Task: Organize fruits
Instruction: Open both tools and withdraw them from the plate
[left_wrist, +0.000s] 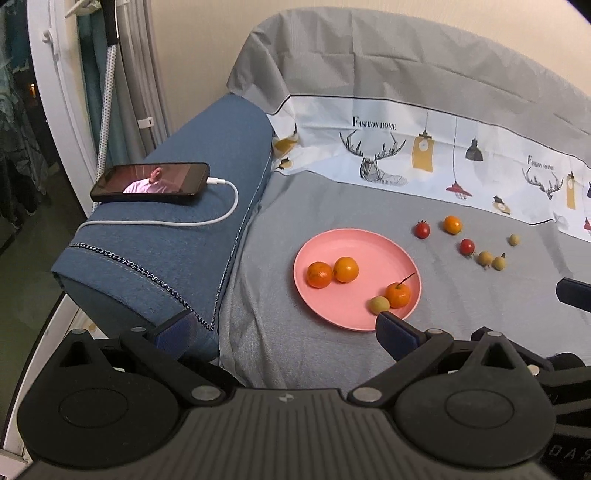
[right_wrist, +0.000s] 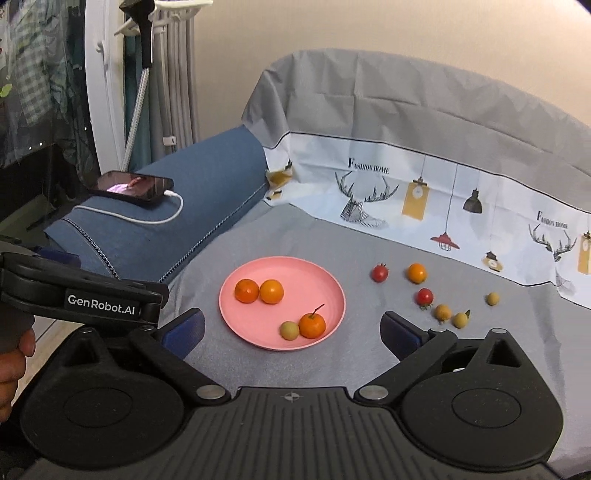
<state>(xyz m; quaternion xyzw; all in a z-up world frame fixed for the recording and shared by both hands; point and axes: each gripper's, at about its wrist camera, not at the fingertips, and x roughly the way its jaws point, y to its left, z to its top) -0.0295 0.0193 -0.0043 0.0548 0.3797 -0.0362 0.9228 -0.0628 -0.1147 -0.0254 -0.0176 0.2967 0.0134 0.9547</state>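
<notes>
A pink plate (left_wrist: 369, 251) (right_wrist: 295, 271) lies on the grey cloth. It holds three oranges, two side by side (left_wrist: 332, 272) (right_wrist: 259, 291) and a stemmed one (left_wrist: 398, 294) (right_wrist: 312, 325) touching a pale round fruit (left_wrist: 379, 305) (right_wrist: 289, 329). Right of the plate lie two red cherry tomatoes (left_wrist: 422, 229) (right_wrist: 379, 273), one orange (left_wrist: 452, 224) (right_wrist: 417, 272) and three small tan fruits (left_wrist: 485, 258) (right_wrist: 443, 312). My left gripper (left_wrist: 284, 332) hangs open and empty near the plate's front left. My right gripper (right_wrist: 291, 326) hangs open and empty in front of the plate.
A blue padded armrest (left_wrist: 177, 236) (right_wrist: 192, 206) at the left carries a phone (left_wrist: 151, 182) (right_wrist: 135, 186) on a white cable. A printed cloth (left_wrist: 424, 155) covers the backrest behind. A hand (right_wrist: 14, 354) holds the left gripper's body at the right wrist view's left edge.
</notes>
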